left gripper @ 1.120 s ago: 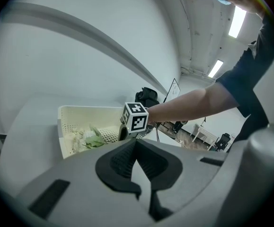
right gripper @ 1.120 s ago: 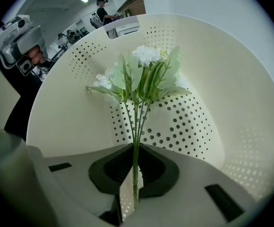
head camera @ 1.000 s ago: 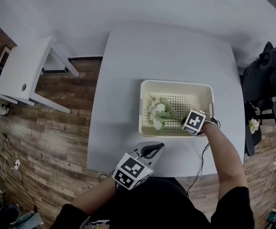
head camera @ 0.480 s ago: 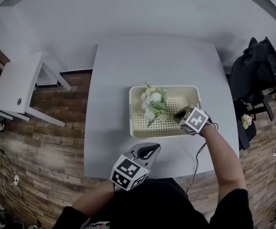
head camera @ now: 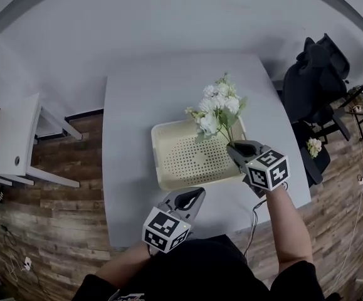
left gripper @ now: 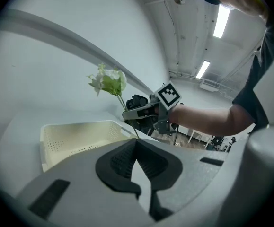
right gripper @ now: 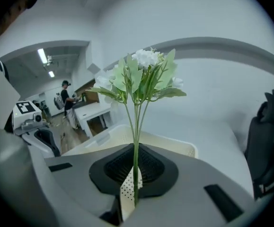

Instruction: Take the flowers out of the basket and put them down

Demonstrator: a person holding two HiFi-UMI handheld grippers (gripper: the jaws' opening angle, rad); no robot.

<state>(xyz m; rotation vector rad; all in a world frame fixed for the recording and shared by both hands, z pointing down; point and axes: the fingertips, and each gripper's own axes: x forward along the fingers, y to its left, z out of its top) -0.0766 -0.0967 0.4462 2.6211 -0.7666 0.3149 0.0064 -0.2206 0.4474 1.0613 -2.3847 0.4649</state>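
Observation:
A bunch of white flowers (head camera: pixel 219 107) with green leaves stands upright over the far right corner of the cream perforated basket (head camera: pixel 157 158). My right gripper (head camera: pixel 234 148) is shut on the lower stems (right gripper: pixel 136 174), with the blooms (right gripper: pixel 141 72) high above the jaws. The basket's inside looks bare. My left gripper (head camera: pixel 195 197) hovers at the table's near edge, in front of the basket, shut with nothing in it. In the left gripper view the flowers (left gripper: pixel 109 82) rise above the right gripper (left gripper: pixel 137 113) and the basket (left gripper: pixel 80 136).
The basket sits on a white table (head camera: pixel 168 86). A white bench (head camera: pixel 15 137) stands on the wooden floor to the left. A black chair draped with dark clothing (head camera: pixel 310 74) is at the right. A person (right gripper: pixel 66 98) stands far off in the room.
My right gripper has lifted the flowers up out of the basket and turned them upright. The left gripper has stayed near the table's front edge.

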